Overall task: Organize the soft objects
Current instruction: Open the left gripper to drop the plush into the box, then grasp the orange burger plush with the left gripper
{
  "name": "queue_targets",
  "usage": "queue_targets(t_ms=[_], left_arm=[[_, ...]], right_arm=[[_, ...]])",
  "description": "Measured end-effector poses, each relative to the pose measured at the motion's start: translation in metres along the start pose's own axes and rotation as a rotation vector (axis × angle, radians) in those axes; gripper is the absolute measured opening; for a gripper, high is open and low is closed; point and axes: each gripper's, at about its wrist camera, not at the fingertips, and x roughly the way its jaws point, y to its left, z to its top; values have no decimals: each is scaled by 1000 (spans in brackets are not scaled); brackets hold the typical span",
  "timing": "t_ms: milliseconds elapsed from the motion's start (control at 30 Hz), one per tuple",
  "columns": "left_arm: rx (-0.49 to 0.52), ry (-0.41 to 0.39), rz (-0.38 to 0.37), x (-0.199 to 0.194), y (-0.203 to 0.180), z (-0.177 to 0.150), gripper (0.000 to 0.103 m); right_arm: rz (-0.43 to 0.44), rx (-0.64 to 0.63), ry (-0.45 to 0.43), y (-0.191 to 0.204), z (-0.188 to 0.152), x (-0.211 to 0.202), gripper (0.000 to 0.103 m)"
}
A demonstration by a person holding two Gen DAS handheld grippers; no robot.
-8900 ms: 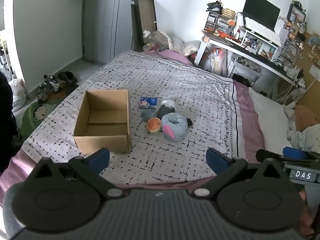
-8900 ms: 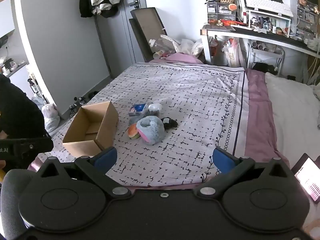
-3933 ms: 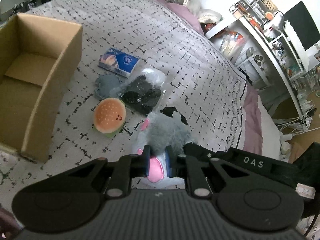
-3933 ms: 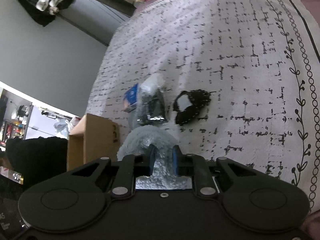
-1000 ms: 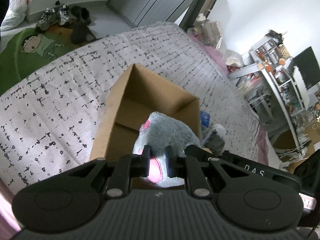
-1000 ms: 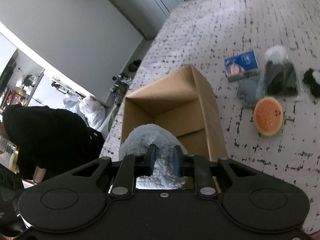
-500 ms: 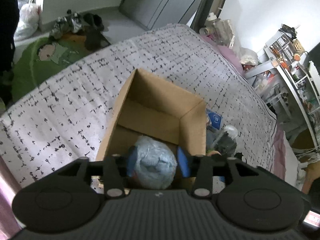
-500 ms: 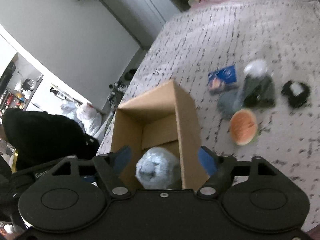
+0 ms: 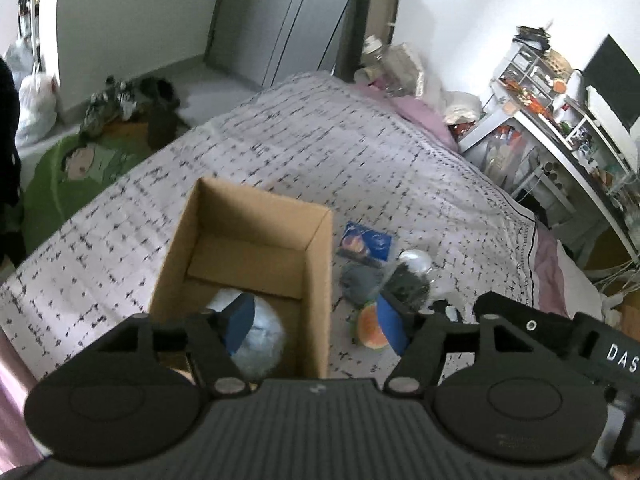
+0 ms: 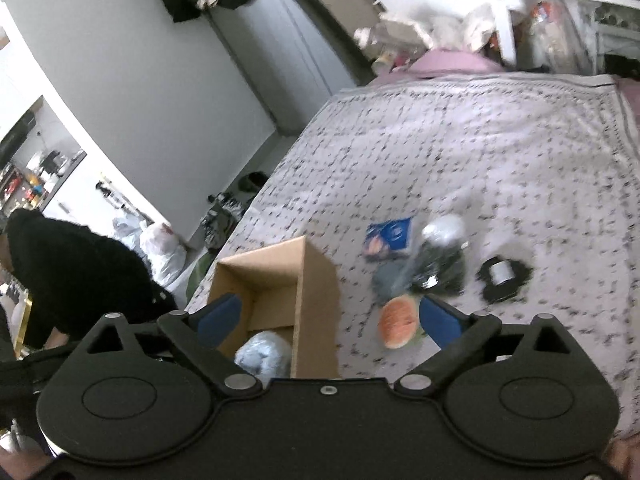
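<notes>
A grey-blue plush toy [image 9: 260,340] [image 10: 264,354] lies inside the open cardboard box [image 9: 320,264] [image 10: 316,280] on the bed. Above the box my left gripper [image 9: 316,320] hangs with its jaws opening and nothing between the blue pads. My right gripper [image 10: 328,320] is also above the box, jaws opening wide and empty. Right of the box lie an orange burger-shaped plush [image 9: 370,326] [image 10: 398,326], a grey soft piece [image 9: 358,280] [image 10: 390,280], a dark item in a clear bag [image 9: 408,280] [image 10: 440,260], a blue packet [image 9: 366,242] [image 10: 388,236] and a black-and-white item [image 10: 504,274].
The patterned bedspread [image 9: 320,152] [image 10: 480,140] stretches beyond the objects. A cluttered desk [image 9: 560,120] stands at the right. Shoes and a green mat [image 9: 80,168] lie on the floor at the left. A person in black [image 10: 72,272] is beside the bed.
Both grippers were shut on the grey-blue plush over the box; they opened and let it drop into the box, then rose and pulled back.
</notes>
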Motion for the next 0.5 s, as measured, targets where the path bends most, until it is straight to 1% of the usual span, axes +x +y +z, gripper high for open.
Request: queue_targets(t_ms=[67, 100, 200, 333, 500], left_arm=[[23, -12, -9, -3, -12, -1, 72], [39, -13, -15, -4, -18, -1, 73], [73, -15, -33, -7, -35, -2, 75], [90, -25, -39, -10, -53, -5, 79], [87, -24, -52, -10, -68, -8, 81]], right_arm=[[-1, -3, -23, -9, 4, -9, 100], [-2, -2, -34, -12, 7, -13, 103], [-1, -1, -51, -25, 14, -23, 103], [-9, -5, -67, -42, 21, -32, 103], [-19, -4, -80, -61, 25, -41, 103]])
